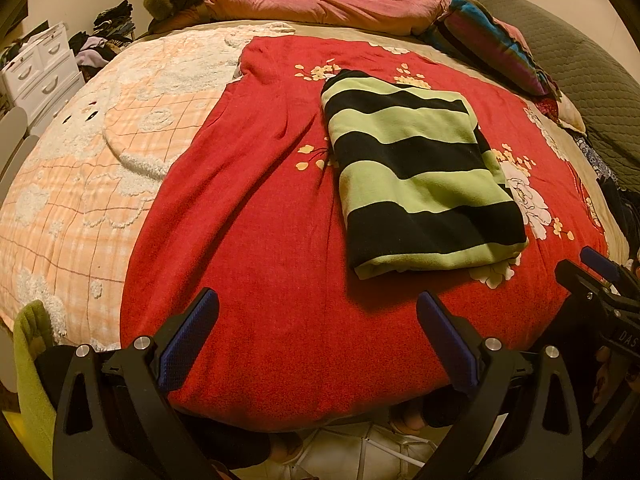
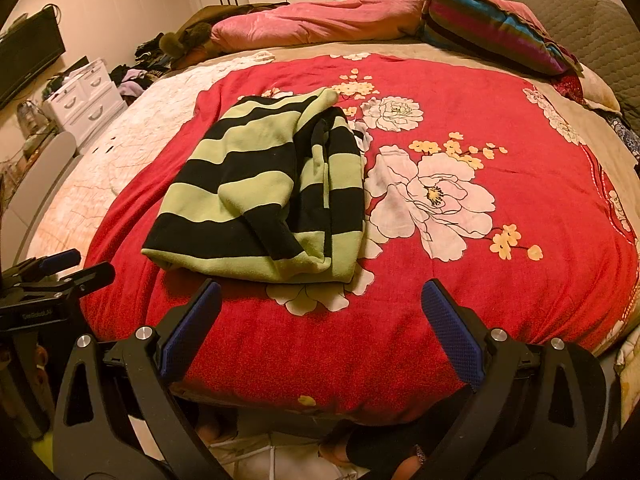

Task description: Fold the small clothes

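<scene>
A green-and-black striped garment lies folded into a rough rectangle on the red floral blanket. It also shows in the right wrist view, with a sleeve folded over its right side. My left gripper is open and empty above the bed's near edge, short of the garment. My right gripper is open and empty, just in front of the garment's near hem. The right gripper shows at the far right of the left wrist view, and the left gripper at the far left of the right wrist view.
A peach quilt covers the bed's left side. A pink duvet and a striped pillow lie at the back, beside a grey headboard. A white drawer unit and a clothes pile stand left of the bed.
</scene>
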The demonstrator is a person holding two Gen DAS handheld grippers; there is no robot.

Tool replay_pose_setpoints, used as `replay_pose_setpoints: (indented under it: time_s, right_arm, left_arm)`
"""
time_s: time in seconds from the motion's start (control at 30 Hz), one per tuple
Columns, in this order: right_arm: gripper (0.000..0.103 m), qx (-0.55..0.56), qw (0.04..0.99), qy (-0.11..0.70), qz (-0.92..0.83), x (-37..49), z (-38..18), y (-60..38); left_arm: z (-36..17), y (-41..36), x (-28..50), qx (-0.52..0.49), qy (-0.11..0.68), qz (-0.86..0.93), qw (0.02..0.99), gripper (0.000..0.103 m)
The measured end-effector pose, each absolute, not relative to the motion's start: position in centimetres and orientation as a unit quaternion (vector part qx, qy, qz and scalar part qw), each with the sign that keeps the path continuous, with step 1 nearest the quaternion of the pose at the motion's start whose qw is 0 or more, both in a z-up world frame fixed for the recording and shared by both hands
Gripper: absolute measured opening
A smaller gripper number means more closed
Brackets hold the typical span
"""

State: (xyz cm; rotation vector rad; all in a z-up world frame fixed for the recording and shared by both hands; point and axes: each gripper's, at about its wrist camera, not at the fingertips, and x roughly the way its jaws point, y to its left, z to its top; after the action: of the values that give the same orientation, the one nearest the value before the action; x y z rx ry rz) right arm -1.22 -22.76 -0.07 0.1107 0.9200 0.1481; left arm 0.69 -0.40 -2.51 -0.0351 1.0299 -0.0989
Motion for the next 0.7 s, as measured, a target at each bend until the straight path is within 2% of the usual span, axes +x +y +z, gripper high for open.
replay_pose_setpoints:
  time_s: [0.7]
  right_arm:
    - [0.094, 0.053, 0.892, 0.443, 0.072, -1.17, -0.03, -22.70]
  left_arm:
    - [-2.33, -0.54, 0.78, -0.014, 0.492, -0.049, 0.869, 0.099]
